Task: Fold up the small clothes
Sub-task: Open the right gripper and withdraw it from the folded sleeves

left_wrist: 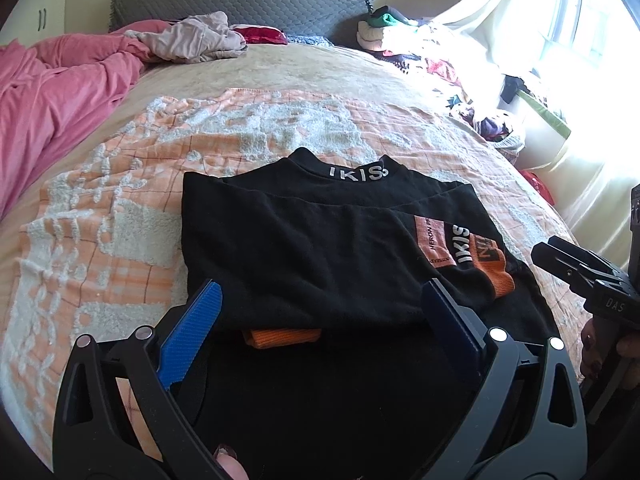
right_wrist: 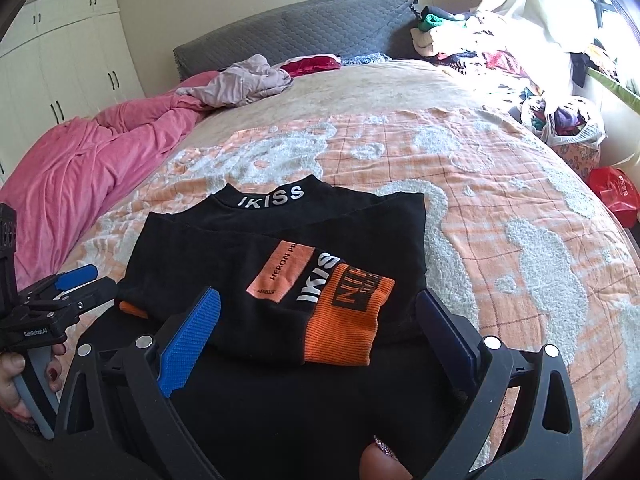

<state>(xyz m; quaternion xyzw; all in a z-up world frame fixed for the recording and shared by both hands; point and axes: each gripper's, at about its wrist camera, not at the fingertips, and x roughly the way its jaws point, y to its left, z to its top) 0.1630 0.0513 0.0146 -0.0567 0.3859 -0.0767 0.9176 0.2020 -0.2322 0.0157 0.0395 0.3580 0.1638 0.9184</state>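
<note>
Sweater: black sweater [right_wrist: 280, 276] with white IKISS collar lettering, sleeves folded across the body, orange cuff [right_wrist: 344, 316] on top; we see it lying on the orange-and-white blanket [right_wrist: 500, 208]
Left gripper [left_wrist: 320, 300]: our blue fingers spread wide over its near hem, pinching nothing
Right gripper [right_wrist: 316, 308]: likewise spread over the hem, near the cuff
Room: open blanket beyond the collar and to the sides; pink duvet [left_wrist: 52, 92] and clothes pile [right_wrist: 480, 44] well apart
</note>
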